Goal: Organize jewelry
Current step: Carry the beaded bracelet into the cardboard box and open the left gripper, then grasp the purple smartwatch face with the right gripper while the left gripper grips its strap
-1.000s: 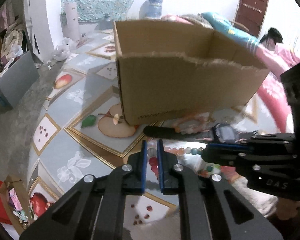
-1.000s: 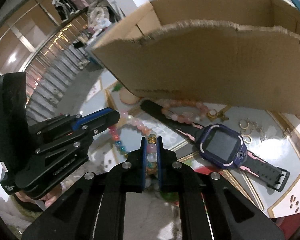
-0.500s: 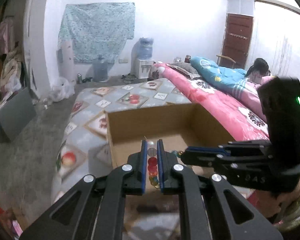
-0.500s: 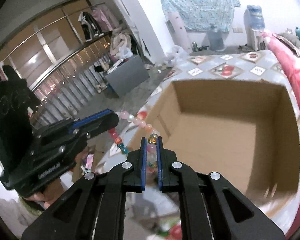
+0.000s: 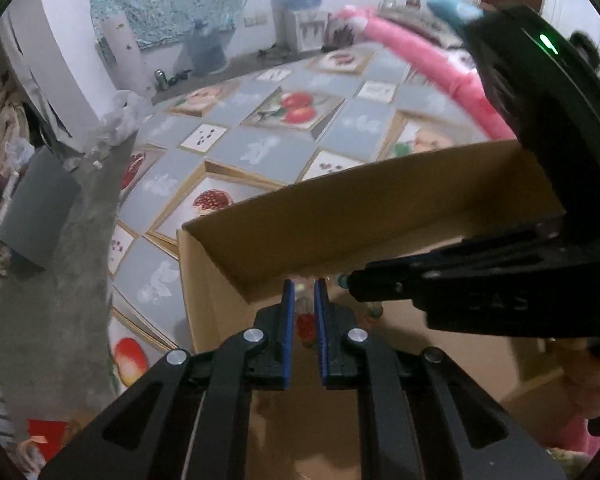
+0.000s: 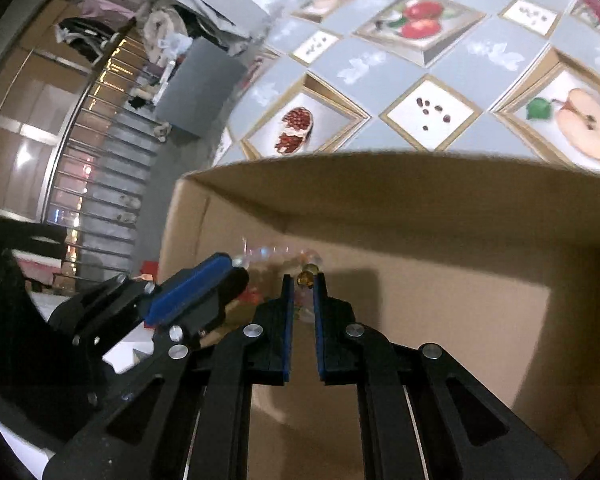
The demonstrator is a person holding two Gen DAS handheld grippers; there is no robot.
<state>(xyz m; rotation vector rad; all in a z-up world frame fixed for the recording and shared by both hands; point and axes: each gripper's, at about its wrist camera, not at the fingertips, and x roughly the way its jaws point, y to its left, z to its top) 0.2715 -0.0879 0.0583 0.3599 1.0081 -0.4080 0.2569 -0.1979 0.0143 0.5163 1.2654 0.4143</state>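
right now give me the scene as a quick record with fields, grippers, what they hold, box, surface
left gripper: shut on the bead bracelet, over the open box
right gripper: jaws opening, amber bead of the bracelet between them
bead bracelet: strung between the two grippers, red beads at the left one, pale beads blurred
cardboard box: open top, inside bare where visible
surface: fruit-print mat under and beyond the box
task state: bracelet above the box floor, not yet released

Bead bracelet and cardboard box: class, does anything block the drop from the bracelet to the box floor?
Nothing visible does. The bead bracelet hangs between both grippers, inside the open cardboard box, above its bare floor.
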